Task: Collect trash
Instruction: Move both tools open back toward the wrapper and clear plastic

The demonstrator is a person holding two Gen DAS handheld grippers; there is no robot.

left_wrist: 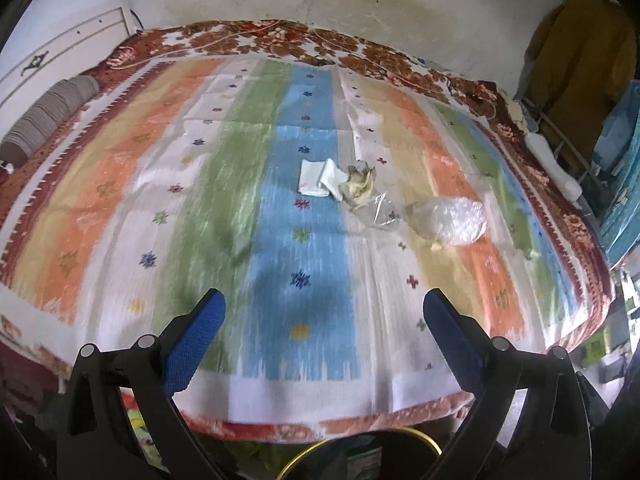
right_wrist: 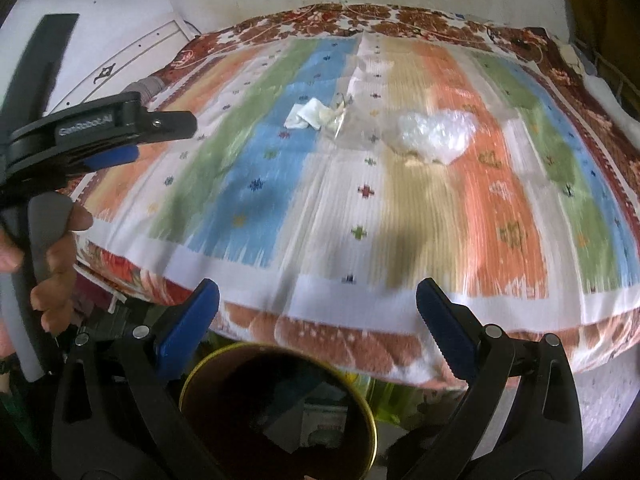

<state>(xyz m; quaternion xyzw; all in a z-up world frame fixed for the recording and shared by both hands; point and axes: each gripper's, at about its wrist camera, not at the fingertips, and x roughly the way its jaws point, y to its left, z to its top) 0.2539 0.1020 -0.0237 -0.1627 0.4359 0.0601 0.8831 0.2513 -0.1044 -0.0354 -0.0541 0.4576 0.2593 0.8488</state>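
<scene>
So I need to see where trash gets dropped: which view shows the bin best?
The right wrist view: the bin shows nearly its whole gold rim and dark inside, between the open jaws. The left wrist view catches only an arc of rim at the bottom edge.

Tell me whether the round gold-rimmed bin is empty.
Cannot tell: the round gold-rimmed bin has a dark interior with only reflections showing.

My left gripper (left_wrist: pixel 324 308) hangs with its blue-padded jaws spread wide and nothing between them, above the near part of a striped bedspread (left_wrist: pixel 160 184). At twelve o'clock from it lie a folded white tissue (left_wrist: pixel 320 179) touching a crumpled yellowish wrapper (left_wrist: pixel 360 188). At one o'clock sits a clear plastic bag (left_wrist: pixel 450 220). A gold-rimmed bin (left_wrist: pixel 430 440) shows at six o'clock.
</scene>
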